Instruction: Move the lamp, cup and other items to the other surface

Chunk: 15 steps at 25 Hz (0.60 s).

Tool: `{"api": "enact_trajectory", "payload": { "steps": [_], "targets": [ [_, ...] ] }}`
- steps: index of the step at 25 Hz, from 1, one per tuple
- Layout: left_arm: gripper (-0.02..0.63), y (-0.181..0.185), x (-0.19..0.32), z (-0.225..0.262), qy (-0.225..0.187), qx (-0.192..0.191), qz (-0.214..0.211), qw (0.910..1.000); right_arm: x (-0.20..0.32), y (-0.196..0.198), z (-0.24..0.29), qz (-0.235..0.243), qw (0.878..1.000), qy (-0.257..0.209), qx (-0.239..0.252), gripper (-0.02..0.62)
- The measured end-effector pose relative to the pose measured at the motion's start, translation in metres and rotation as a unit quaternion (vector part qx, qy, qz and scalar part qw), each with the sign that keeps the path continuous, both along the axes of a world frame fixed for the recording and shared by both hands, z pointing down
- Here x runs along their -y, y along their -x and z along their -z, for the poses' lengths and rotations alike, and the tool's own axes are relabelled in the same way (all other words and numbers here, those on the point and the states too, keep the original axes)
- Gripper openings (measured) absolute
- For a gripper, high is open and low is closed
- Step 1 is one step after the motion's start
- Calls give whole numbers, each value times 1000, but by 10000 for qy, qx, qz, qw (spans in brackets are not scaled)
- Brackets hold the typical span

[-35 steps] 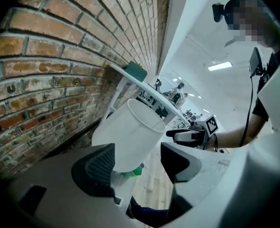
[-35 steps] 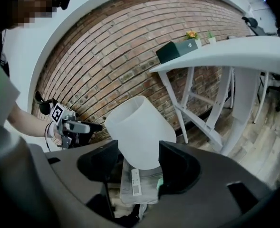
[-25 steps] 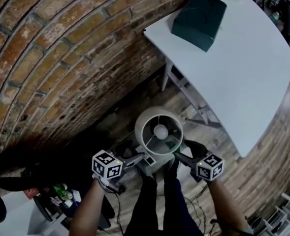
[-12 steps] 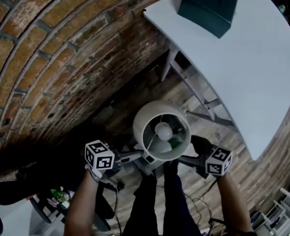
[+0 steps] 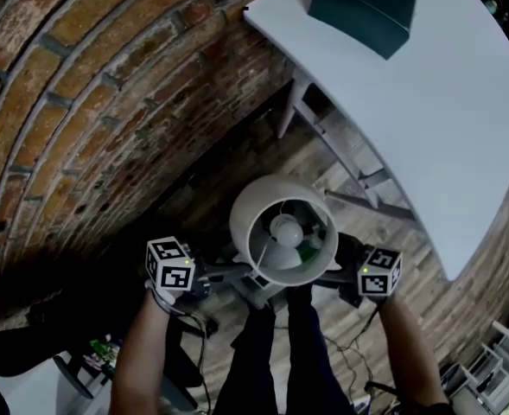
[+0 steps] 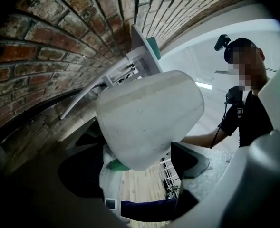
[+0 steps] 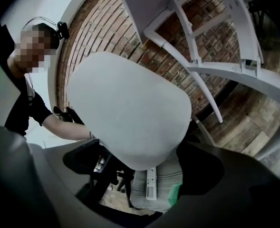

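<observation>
The white-shaded lamp [image 5: 282,232] is low over the wooden floor [image 5: 358,223], on the near side of the white table [image 5: 427,111]. Its grey ribbed base [image 7: 156,184] lies between both tools. The left tool [image 6: 135,167] and right tool [image 7: 142,164] have just been opening. Each now stands wide apart, with the base close beside one pad and clear of the other.

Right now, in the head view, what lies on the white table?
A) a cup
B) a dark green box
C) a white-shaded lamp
B: the dark green box sits on the white table, while the lamp shows off it, over the wooden floor.
</observation>
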<state>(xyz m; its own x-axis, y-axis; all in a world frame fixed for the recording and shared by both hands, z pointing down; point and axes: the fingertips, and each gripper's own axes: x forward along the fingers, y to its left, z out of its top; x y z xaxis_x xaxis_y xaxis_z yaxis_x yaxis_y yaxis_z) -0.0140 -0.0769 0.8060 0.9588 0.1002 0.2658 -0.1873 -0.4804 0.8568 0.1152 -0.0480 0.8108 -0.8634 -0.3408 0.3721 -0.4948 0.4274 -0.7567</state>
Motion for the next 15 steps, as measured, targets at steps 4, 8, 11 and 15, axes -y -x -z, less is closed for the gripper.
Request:
{"api": "enact_trajectory", "payload": {
  "steps": [4,8,11,15],
  "targets": [
    [426,0,-3,1,-217,106,-165,9996,1,2,1,87,9999,-49,-55,523],
    [426,1,-10,-2,-472,373,-386,9974,-5,4,-1,135,9995,-103,-266,518],
    [426,2,-15,-4,-594,507,-502,9957,-9,8,0,131,9992,-172,-345,518],
    [426,3,-23,-8,-727,711,-603,9930,-11,10,3,81,9987,-246,-442,518]
  ]
}}
